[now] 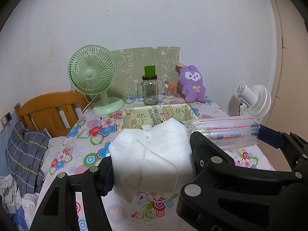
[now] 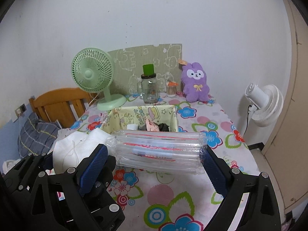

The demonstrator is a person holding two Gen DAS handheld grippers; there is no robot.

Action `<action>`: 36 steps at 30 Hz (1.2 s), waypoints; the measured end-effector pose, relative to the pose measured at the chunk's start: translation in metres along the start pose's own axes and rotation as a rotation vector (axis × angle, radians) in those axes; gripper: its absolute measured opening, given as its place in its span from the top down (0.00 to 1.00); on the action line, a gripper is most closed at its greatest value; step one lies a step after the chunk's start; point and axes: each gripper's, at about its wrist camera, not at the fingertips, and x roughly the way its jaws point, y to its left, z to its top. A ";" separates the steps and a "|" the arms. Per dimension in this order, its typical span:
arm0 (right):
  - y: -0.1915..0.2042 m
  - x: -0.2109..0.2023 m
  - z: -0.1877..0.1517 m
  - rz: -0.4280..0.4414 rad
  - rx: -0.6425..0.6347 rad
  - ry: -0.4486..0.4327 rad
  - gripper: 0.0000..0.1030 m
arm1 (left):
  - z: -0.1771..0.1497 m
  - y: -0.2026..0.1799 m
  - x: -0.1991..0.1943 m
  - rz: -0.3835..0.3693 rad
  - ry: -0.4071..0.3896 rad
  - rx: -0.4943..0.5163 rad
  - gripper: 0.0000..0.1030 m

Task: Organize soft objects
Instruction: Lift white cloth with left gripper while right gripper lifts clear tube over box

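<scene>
My left gripper (image 1: 152, 154) is shut on a folded white cloth (image 1: 152, 150), held above the flowered tablecloth (image 1: 92, 159); a loose thread hangs from it. My right gripper (image 2: 156, 159) is shut on a clear air-cushion bag (image 2: 159, 148) with red lines, its blue pads (image 2: 92, 169) pressing on both ends. In the left wrist view the bag (image 1: 221, 132) sits just right of the cloth. A yellow cartoon-print fabric basket (image 2: 123, 119) stands just beyond both, holding a white item, a dark item and a pink packet. The white cloth (image 2: 73, 148) shows at the left of the right wrist view.
At the table's back stand a green desk fan (image 1: 92, 77), a glass jar mug (image 1: 150, 90) topped by a green cup, a cotton-swab tub (image 1: 170, 91) and a purple plush (image 1: 192, 84). A white fan (image 2: 263, 105) stands off the right edge. A wooden headboard (image 1: 50, 111) and plaid pillow lie left.
</scene>
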 end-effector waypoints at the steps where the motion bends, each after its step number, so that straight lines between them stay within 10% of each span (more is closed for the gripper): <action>1: 0.000 0.000 0.001 0.000 -0.001 -0.002 0.05 | 0.001 0.001 0.000 0.000 -0.003 -0.001 0.33; 36: 0.002 0.078 0.041 -0.002 -0.022 -0.009 0.05 | 0.032 0.017 0.074 0.026 -0.010 -0.034 0.33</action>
